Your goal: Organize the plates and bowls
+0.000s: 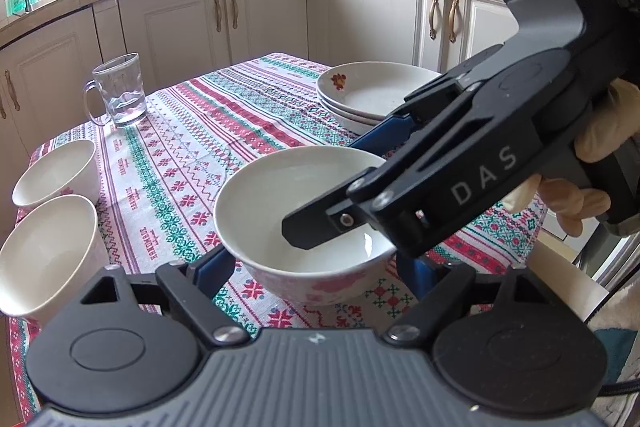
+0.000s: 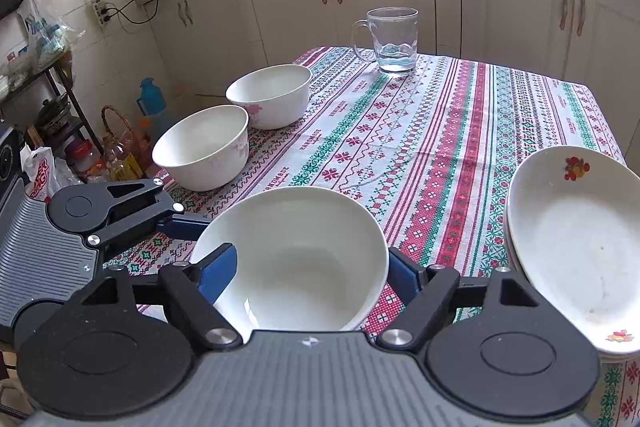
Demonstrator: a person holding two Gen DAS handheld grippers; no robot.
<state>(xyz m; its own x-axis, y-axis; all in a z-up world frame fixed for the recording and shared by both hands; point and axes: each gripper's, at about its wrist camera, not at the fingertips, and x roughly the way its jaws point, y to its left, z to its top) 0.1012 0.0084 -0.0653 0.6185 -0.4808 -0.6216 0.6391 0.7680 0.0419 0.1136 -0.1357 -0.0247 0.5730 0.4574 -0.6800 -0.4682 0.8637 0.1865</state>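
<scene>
Right tongs (image 2: 312,275) straddle the white bowl (image 2: 294,259): left blue pad inside the bowl, right pad outside its wall, rim between them; whether they are clamped tight, cannot tell. Left tongs (image 1: 316,277) spread wide around the same bowl, pads beside its outer wall, contact unclear. Bowl sits on patterned tabletop (image 2: 440,131). Two more white bowls (image 2: 202,147) near the left edge, stacked plates (image 2: 572,247) right, glass mug (image 2: 394,39) at the far side.
</scene>
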